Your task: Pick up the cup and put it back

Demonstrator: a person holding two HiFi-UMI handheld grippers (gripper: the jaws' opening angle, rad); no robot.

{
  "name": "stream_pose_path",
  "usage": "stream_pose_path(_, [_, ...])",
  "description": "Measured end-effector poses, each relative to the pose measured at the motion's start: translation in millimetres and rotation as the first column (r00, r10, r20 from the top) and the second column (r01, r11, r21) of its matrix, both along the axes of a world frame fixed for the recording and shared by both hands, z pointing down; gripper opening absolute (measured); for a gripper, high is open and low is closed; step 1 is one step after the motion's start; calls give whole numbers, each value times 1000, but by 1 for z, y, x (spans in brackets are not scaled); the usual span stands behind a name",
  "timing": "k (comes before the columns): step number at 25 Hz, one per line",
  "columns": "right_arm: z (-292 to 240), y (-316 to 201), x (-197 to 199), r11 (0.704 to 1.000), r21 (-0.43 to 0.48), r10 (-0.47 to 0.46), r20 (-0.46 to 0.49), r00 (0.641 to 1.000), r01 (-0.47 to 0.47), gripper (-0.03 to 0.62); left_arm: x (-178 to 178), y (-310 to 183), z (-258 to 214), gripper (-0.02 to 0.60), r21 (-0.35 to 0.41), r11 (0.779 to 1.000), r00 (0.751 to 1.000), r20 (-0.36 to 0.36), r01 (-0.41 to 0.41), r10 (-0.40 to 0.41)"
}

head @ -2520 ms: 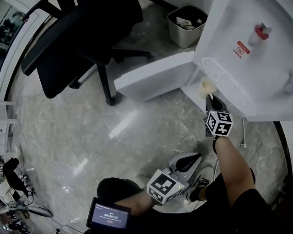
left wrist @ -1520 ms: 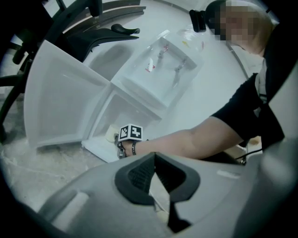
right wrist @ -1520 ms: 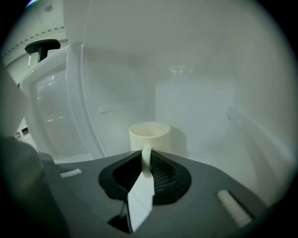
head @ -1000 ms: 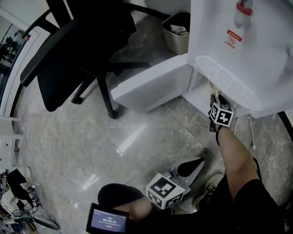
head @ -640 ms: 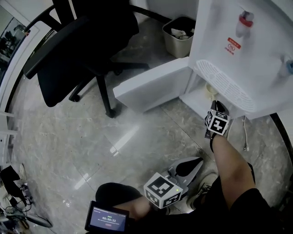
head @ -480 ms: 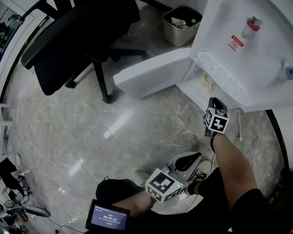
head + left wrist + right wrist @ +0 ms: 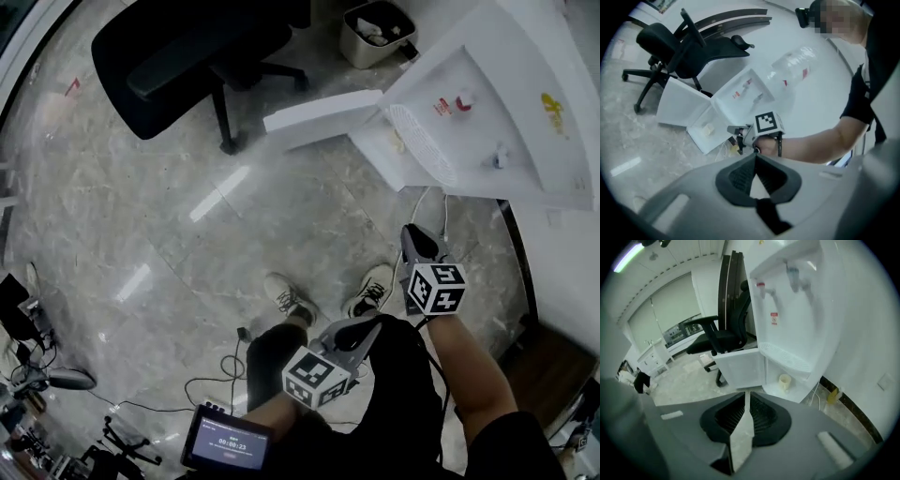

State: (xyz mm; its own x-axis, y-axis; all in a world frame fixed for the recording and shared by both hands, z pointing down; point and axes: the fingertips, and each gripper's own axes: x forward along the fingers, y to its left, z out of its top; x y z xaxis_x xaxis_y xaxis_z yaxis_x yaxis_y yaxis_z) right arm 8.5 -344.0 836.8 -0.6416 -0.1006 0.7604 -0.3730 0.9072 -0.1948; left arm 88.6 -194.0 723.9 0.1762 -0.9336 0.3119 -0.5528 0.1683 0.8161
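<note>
The pale paper cup (image 7: 784,380) stands upright on the floor of the water dispenser's open lower cabinet (image 7: 801,389). It also shows small as the cup (image 7: 708,130) and the cup (image 7: 397,142). My right gripper (image 7: 412,234) is high above the floor and well back from the cabinet. Its jaws have just been closing; the right gripper (image 7: 745,393) now has its tips almost touching, with nothing between them. My left gripper (image 7: 366,326) hangs lower, near the person's legs. The left gripper (image 7: 754,155) is shut and empty, and it looks at the right gripper (image 7: 732,132).
The white water dispenser (image 7: 487,112) has its cabinet door (image 7: 319,117) swung open to the left. A black office chair (image 7: 187,47) and a waste bin (image 7: 378,33) stand behind it. Cables and a small screen (image 7: 230,441) are near the person's shoes (image 7: 286,295).
The right gripper has drawn back from the cup and risen far above it; the cup stays in the cabinet. The left gripper rose too, and the head view is higher.
</note>
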Motion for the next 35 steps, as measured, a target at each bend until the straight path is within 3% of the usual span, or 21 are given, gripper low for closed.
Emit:
stream_pose_path(5, [-143,73,-13,992,-124,14,53,999,-8,40,-29,54,-121,5,-30,999,999,24,-39,40])
stream_pose_path(9, [-257,127,-29,989,-149,35,151,988,-12,40,-65,96,-201,5,-20,994,990,95,-103,105])
stream_pose_path(13, [-333,167,-21,988,-147,77,228,971,-44,40,-84,130,-254,5,-22,993,984,135,-117,119])
stream_pose_path(20, [-383,196,10,986,-140,126,245,961,-94,15,-85,138,-295,5,7,990,971,198,-141,137])
stream_pose_path(23, [-394,204,28,987,-134,118,275,954,-84,15,-70,134,-304,5,3,981,954,235,-192,186])
stream_pose_path(27, [-409,222,65,988,-140,105,315,943,-63,15,-52,131,-322,5,21,982,950,256,-188,176])
stream_pose_path(35, [-450,245,151,978,-148,195,393,898,-148,15,17,143,-383,5,72,977,938,301,-202,172])
